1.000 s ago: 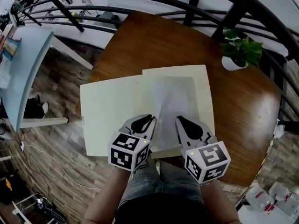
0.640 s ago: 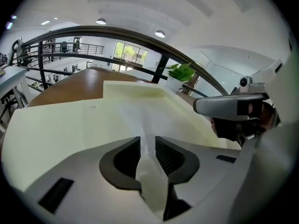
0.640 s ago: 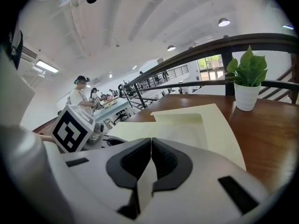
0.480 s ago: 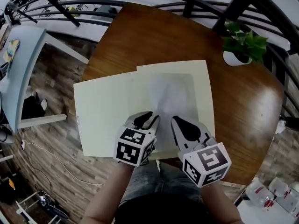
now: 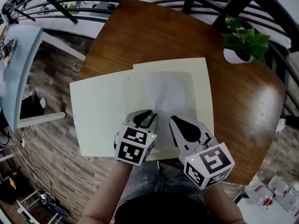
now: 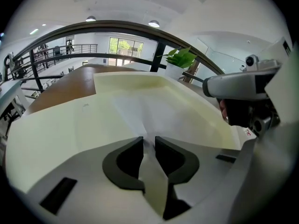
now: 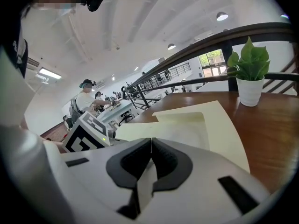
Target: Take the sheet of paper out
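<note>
1. A cream folder (image 5: 98, 111) lies open on the brown wooden table (image 5: 154, 36), with a potted plant (image 5: 243, 43) near the table's far right edge.
2. The sheet of paper (image 5: 170, 94) rests in the folder's right half, its near edge towards the person.
3. The left gripper (image 5: 144, 115) has its jaws narrowed to a slit; the sheet's near edge rises into it, seemingly pinched.
4. The right gripper (image 5: 180, 122), just beside it, has its jaws pressed together on the same edge.

White left tongs (image 5: 145, 118) and right tongs (image 5: 181, 126), black pads (image 6: 126, 160), black-and-white marker cubes (image 5: 134, 146).
</note>
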The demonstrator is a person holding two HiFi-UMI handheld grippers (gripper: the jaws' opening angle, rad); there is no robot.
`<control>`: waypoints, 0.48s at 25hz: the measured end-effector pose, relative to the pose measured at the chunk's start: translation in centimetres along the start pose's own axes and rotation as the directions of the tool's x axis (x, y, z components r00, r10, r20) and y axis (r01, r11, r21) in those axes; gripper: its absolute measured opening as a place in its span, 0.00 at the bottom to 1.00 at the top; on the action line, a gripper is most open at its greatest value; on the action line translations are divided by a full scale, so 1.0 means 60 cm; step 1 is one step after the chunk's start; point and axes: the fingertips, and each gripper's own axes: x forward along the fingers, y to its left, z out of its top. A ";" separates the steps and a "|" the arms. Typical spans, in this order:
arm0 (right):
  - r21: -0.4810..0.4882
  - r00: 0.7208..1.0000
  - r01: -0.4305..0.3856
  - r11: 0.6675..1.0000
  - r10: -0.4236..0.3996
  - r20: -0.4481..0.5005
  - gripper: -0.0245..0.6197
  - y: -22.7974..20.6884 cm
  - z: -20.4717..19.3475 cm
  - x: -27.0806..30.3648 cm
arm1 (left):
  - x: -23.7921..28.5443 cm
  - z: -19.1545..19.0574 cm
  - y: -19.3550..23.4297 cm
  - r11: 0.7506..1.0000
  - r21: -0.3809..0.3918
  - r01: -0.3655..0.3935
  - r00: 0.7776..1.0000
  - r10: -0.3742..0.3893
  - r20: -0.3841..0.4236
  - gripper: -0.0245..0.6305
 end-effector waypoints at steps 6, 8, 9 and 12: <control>0.008 1.000 -0.021 1.000 0.021 0.010 0.08 0.002 0.005 -0.002 | 0.003 0.000 0.009 0.999 0.023 -0.029 1.000 0.029 -0.003 0.10; 0.005 1.000 -0.027 1.000 0.027 0.009 0.08 0.006 0.005 -0.002 | 0.000 -0.001 0.010 0.999 0.020 -0.026 1.000 0.026 0.001 0.09; 0.004 1.000 -0.026 1.000 0.026 0.007 0.08 0.007 0.003 -0.002 | -0.003 -0.003 0.009 1.000 0.020 -0.024 1.000 0.024 0.003 0.09; 0.001 1.000 -0.019 1.000 0.019 0.001 0.08 0.007 0.000 -0.003 | -0.009 0.001 0.009 1.000 0.012 -0.014 0.999 0.014 0.032 0.08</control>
